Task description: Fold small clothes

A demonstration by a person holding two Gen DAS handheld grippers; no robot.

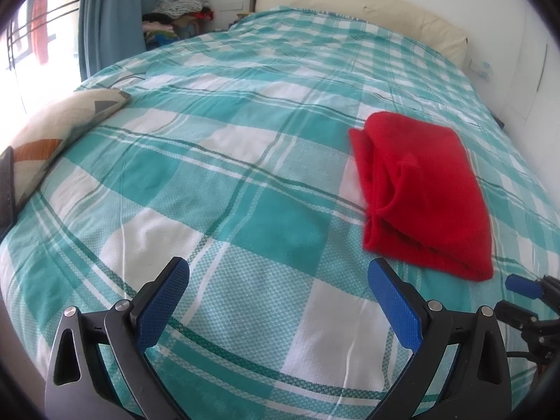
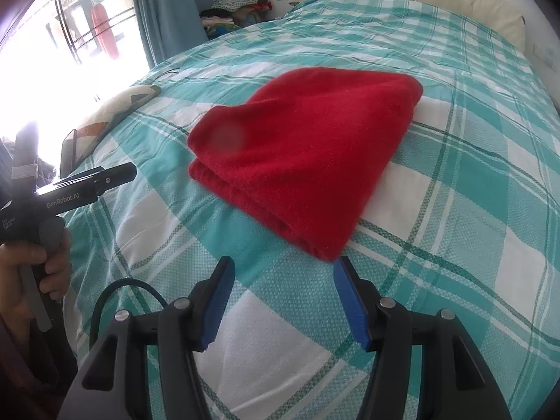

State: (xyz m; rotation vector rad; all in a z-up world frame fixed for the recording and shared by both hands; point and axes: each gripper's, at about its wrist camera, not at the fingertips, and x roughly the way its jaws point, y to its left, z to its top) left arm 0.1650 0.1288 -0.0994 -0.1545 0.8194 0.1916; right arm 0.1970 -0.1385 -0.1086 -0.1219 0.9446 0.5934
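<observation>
- Across the room, a wide bed (image 1: 217, 182) was seen, covered by one teal-and-white checked sheet with thin dark green lines; a cream padded headboard (image 1: 367, 7) stood at its far end against a white wall.
- On the window side, one blue curtain (image 1: 112, 14) was hung, bright daylight came through barred panes, and a red garment (image 2: 105, 33) was seen hanging outside.
- Beside the curtain, a heap of mixed clothes (image 1: 178, 7) was piled in the corner.
- One patterned pillow (image 1: 59, 129), cream with grey and orange triangles, was laid at the bed's window edge, with one dark flat device (image 2: 69, 152) propped just beside it.
- One red folded garment (image 2: 308, 150) was laid flat on the sheet, several layers showing at its near edge; its near corner lay just ahead of the right gripper (image 2: 283, 273).
- The right gripper's two blue-padded fingers were held apart with nothing between them, only sheet showing in the gap.
- The left gripper (image 1: 278, 273) was likewise spread wide and empty, hovering over bare sheet to the garment's left.
- "GenRobot.AI" was read in white on the left gripper's black body in the right wrist view, where a hand (image 2: 38, 262) was wrapped around its handle; smaller print below could not be read.
</observation>
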